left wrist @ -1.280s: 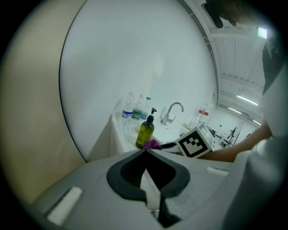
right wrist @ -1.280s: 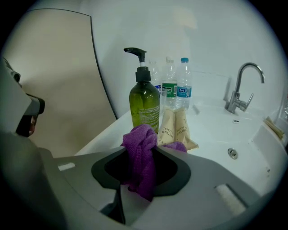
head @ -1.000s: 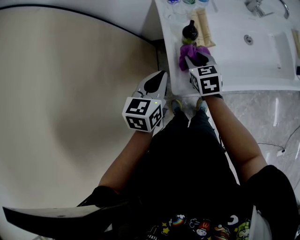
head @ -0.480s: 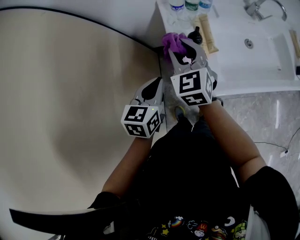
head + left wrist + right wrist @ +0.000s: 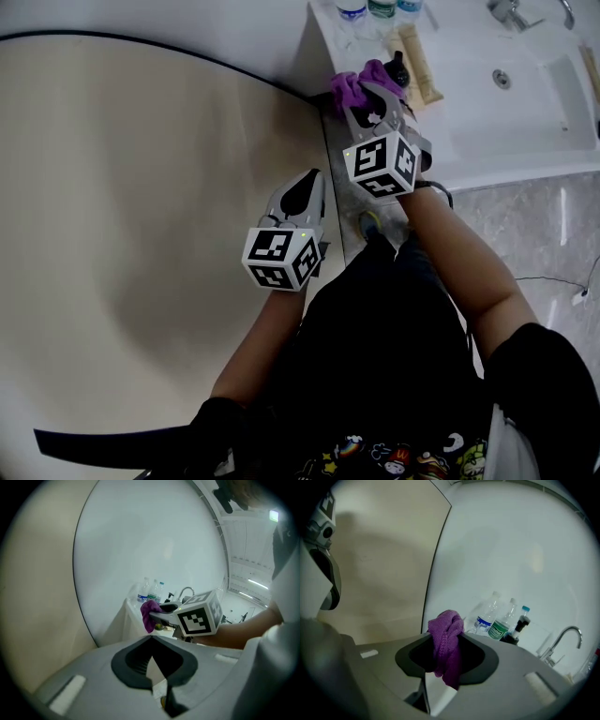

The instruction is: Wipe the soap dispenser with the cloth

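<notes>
The dark soap dispenser [image 5: 398, 67] stands near the left end of the white counter [image 5: 469, 141]; the right gripper view shows this soap dispenser [image 5: 520, 624] with its pump top beside the bottles. My right gripper [image 5: 367, 96] is shut on a bunched purple cloth [image 5: 350, 86], which it holds in the air just left of the dispenser. The cloth [image 5: 447, 641] hangs out between the jaws of the right gripper [image 5: 449, 660]. My left gripper [image 5: 312, 178] hovers lower left, off the counter, shut and holding nothing. The left gripper view shows the cloth [image 5: 150, 614] ahead of the left gripper [image 5: 151, 639].
Three plastic bottles [image 5: 370, 9] stand at the counter's back left, and two tan tubes [image 5: 419, 61] lie beside the dispenser. A sink basin [image 5: 525, 89] with a faucet [image 5: 511, 11] is to the right. A beige curved wall [image 5: 141, 216] fills the left.
The right gripper lifted the purple cloth off the counter and carried it left and up beside the dispenser. The left gripper drifted slightly toward me.
</notes>
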The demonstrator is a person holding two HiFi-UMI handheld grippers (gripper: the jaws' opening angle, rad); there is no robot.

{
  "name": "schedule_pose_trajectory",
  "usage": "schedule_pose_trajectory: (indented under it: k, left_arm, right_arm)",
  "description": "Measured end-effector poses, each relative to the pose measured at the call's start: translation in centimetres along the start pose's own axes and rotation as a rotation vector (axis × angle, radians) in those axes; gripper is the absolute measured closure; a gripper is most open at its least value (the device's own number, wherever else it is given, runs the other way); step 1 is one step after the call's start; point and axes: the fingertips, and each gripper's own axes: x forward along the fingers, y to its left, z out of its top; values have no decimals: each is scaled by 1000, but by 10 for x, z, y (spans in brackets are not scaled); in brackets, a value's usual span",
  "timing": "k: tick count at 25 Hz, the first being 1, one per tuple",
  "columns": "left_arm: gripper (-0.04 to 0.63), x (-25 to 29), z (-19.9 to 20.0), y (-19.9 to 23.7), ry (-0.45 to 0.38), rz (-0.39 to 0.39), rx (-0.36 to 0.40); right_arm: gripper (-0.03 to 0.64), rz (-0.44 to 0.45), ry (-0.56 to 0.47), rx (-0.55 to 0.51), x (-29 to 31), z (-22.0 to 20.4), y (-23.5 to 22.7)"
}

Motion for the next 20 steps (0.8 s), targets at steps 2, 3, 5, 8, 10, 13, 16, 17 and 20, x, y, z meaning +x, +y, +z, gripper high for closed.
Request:
schedule_pose_trajectory:
  k: [2,3,5,8,10,13,16,17,20]
  left_arm:
    - [594,0,-5,4,8,6,-9]
    - [594,-1,-7,6,11,9,-14]
    - [594,-1,-9,8,12,10,-19]
    - [594,0,-11,9,13,9,-21]
    - [594,0,-11,9,13,9,-24]
    - [594,1,-12,10,17,10,-28]
    - [594,3,-12,10,19,9,-33]
    - [594,3,-12,10,20,8,-34]
    - [594,4,-12,8,17,6,-35]
  right_arm:
    - [463,12,15,23,5,-7,2]
    - [463,17,23,34,6,-9,3]
    - [463,26,37,46,10,-14,6]
    - [463,47,62,58,14,-23,11]
    - [463,62,79,68,16,-29,15]
    - [463,88,101,94,19,-37,20]
    - [463,116,110,135,19,-40,22]
    - [463,124,113,150,19,-41,22]
    - [462,151,125,193,16,-46,21]
